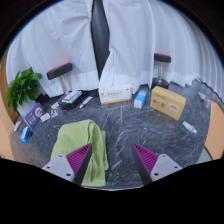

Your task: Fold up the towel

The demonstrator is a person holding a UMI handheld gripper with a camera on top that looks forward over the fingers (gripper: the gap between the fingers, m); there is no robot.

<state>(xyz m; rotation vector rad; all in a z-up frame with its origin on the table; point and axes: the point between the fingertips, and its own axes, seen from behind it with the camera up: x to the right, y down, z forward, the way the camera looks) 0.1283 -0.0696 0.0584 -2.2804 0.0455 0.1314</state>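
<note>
A light green towel (86,148) lies crumpled on the grey marbled tabletop (140,125), just ahead of my left finger and partly under it. My gripper (112,160) is open, with its magenta pads (78,157) spread wide apart and nothing between them. The right finger (147,158) hovers over bare tabletop, clear of the towel. The towel's near end runs down beside the left finger.
At the back of the table stand a potted green plant (24,86), a purple packet (33,113), a black device (70,98), a white box (116,95), a small blue box (141,97) and a yellow box (168,102). White curtains hang behind.
</note>
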